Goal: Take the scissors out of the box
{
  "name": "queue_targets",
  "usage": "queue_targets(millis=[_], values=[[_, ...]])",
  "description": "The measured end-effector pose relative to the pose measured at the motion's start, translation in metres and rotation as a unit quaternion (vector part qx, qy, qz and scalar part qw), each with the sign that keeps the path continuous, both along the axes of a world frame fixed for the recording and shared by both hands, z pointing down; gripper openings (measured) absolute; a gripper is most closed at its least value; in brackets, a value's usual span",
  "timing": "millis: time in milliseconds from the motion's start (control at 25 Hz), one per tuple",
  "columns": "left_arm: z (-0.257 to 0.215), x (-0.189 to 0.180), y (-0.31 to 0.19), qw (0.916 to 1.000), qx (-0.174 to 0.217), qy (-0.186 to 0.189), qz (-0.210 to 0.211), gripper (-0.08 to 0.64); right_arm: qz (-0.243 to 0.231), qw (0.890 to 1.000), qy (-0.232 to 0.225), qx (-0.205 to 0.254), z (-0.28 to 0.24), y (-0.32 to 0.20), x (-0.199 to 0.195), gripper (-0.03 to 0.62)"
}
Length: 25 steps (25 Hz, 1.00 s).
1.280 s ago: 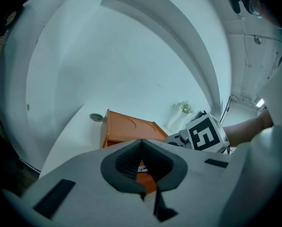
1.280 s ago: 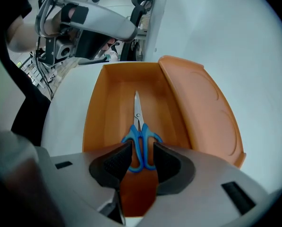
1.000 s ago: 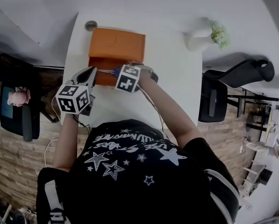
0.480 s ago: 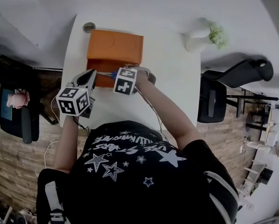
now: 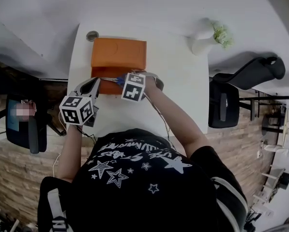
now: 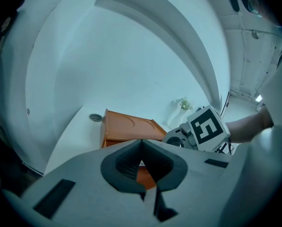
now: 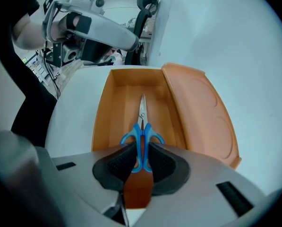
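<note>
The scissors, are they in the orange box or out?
In. The scissors are inside the open orange box, with their blue handles clamped between the jaws of the right gripper.

No word can be read for certain. The black T-shirt (image 5: pixel 134 163) carries white lettering among stars — upside down in the head view and too warped to spell out. The cubes on the left gripper (image 5: pixel 93 84) and right gripper (image 5: pixel 118 79) bear black-and-white square markers — no letters, no numbers.

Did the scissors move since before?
No. In the head view the scissors sit in the same spot against the orange box, with the right gripper shut on their handles.
</note>
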<state>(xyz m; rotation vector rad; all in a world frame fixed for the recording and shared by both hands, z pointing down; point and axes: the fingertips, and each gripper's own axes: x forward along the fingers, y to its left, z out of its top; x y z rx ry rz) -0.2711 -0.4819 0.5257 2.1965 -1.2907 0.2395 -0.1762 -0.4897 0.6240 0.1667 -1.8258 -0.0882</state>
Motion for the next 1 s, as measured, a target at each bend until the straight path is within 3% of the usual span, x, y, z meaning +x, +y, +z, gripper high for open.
queue_targets(millis=[200,480,680,1000], values=[[-0.009,0.000,0.006,0.9998,0.008,-0.001,-0.020,0.018,0.015,0.999,-0.026,0.015,-0.021,0.001,0.013,0.100],[-0.024,0.006,0.021,0.9993,0.022,-0.020,-0.025,0.018,0.058,0.993,-0.102,0.006,-0.048,0.015,0.022,0.100],[-0.026,0.013,0.032,0.9976,0.032,-0.056,-0.023,0.018,0.082,0.978,-0.189,0.013,-0.074,0.027,0.024,0.100],[-0.027,0.044,0.077,0.9974,0.031,-0.063,-0.021,0.018,0.104,0.961,-0.252,0.040,-0.104,0.053,0.041,0.100]])
